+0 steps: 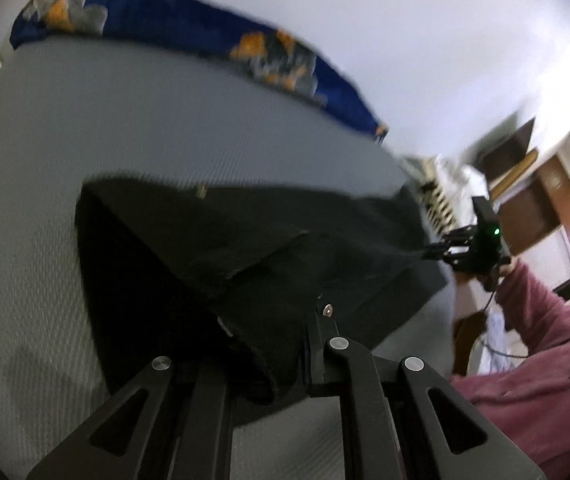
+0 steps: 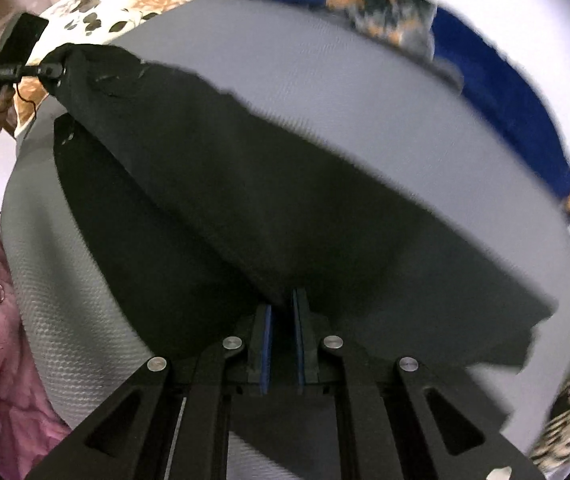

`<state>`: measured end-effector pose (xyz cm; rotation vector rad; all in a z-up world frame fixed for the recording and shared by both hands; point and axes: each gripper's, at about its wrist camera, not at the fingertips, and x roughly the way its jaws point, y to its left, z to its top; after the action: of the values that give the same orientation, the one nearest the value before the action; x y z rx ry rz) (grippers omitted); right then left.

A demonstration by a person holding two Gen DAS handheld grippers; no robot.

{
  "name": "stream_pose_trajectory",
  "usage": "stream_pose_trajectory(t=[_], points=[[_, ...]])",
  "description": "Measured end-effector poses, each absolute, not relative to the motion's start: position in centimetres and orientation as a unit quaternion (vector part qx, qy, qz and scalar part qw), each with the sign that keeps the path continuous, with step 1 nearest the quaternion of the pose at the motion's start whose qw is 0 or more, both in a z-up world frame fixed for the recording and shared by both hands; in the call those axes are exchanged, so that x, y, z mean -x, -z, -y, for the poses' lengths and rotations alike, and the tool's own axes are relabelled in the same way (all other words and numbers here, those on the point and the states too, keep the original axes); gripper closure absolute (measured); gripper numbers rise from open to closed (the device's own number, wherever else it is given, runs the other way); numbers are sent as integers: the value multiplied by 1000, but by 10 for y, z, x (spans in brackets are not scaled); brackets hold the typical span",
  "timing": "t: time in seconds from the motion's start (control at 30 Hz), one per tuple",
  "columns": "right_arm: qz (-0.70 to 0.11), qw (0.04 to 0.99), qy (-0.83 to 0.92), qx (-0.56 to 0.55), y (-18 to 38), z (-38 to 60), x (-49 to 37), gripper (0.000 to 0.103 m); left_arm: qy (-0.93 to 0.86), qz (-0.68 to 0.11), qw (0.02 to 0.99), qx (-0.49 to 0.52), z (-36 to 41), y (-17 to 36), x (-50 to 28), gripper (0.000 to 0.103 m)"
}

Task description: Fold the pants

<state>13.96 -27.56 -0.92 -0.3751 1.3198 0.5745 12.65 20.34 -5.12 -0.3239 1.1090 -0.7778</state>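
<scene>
Both grippers are clenched on the black pants: the left gripper has fabric bunched between its fingers, and the right gripper pinches an edge between its blue pads. The pants hang stretched between the two, lifted off the grey mattress directly below, with part of the cloth trailing on it. A blue floral blanket lies along the mattress edge beyond the fingertips; the pink sleeve shows behind the right gripper.
</scene>
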Motion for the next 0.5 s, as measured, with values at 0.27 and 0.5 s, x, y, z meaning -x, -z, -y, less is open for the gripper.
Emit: stream_pose_trajectory(t=[0.27, 0.5], points=[[-637, 710, -255, 157, 62, 265, -128, 95, 313, -549, 771, 75, -188, 77, -113, 89], [-631, 717, -244, 165, 61, 258, -127, 95, 233, -560, 791, 78, -208, 64, -103, 40]])
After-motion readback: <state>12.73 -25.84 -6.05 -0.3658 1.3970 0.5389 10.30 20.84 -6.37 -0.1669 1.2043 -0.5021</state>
